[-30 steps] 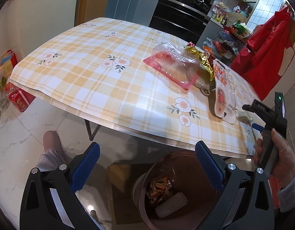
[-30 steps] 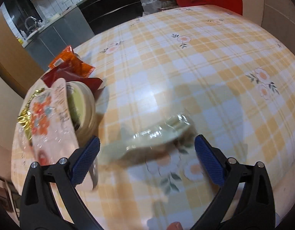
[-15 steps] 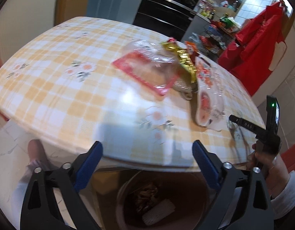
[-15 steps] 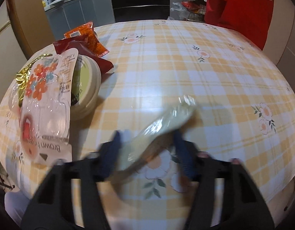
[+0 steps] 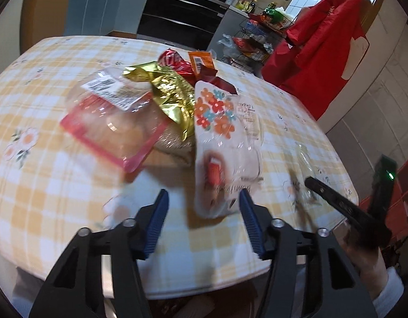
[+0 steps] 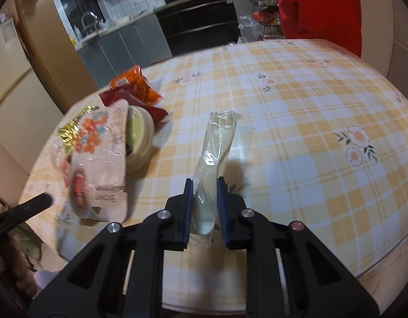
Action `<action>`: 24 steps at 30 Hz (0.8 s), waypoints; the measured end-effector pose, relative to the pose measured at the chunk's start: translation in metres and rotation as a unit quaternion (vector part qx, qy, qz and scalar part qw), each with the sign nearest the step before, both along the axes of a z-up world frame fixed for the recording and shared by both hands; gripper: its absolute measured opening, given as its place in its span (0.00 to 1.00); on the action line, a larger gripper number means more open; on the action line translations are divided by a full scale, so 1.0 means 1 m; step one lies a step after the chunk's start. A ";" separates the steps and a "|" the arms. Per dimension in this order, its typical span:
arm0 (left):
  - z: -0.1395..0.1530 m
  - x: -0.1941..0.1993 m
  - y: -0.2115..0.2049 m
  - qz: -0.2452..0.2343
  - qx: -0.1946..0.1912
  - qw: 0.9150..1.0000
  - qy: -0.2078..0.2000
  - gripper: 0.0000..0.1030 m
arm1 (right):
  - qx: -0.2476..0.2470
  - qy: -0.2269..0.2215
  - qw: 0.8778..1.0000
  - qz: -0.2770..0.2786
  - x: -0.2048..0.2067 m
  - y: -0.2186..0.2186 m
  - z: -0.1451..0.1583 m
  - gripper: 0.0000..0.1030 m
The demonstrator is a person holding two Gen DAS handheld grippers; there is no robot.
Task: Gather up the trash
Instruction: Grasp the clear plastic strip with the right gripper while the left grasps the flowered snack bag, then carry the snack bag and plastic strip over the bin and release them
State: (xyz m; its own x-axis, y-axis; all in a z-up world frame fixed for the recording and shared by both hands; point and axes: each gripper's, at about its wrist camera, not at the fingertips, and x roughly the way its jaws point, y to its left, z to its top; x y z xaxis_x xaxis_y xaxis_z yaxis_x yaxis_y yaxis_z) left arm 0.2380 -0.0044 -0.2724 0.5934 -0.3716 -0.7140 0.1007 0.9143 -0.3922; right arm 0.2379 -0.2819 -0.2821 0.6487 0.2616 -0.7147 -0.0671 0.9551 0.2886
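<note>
Left wrist: bin (image 5: pixel 193 308) under table (image 5: pixel 44 185), mostly hidden, blurry.

Both views are lit softly from overhead, in warm indoor light. Strong barrel distortion is seen, with black vignetting at the corners. Motion blur is spread over the checked tablecloth (image 5: pixel 58 175) in the left view, while the right view is sharper. Glare is caught on the clear plastic packets (image 5: pixel 116 122); short shadows are cast beneath them.
</note>
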 end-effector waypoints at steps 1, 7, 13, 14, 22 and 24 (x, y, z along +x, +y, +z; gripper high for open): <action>-0.001 0.004 0.000 0.002 -0.004 1.000 0.003 0.46 | 0.005 -0.003 1.000 0.001 -0.003 -0.001 0.001 0.20; -0.015 0.036 0.000 0.003 -0.050 0.998 0.028 0.43 | 0.026 0.000 1.000 0.007 -0.016 -0.004 -0.001 0.20; -0.030 0.054 0.005 0.018 -0.107 0.993 0.052 0.42 | 0.035 0.001 0.999 0.004 -0.022 -0.008 -0.001 0.20; -0.031 0.054 0.005 0.018 -0.107 0.993 0.051 0.37 | 0.035 0.001 0.999 0.004 -0.023 -0.007 -0.002 0.20; -0.004 0.037 -0.004 -0.019 -0.089 0.996 0.001 0.12 | 0.040 -0.004 0.999 0.008 -0.030 -0.005 0.004 0.20; 0.005 0.031 -0.008 -0.030 -0.086 0.996 -0.010 0.09 | 0.039 -0.008 0.999 0.010 -0.033 -0.004 0.008 0.20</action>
State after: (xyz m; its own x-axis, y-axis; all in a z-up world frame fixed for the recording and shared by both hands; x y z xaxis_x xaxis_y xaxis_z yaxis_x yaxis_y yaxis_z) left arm 0.2693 -0.0123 -0.2678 0.5800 -0.5223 -0.6252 0.1629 0.8263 -0.5392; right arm 0.2053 -0.2859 -0.2745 0.6539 0.3281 -0.6817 -0.0903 0.9285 0.3603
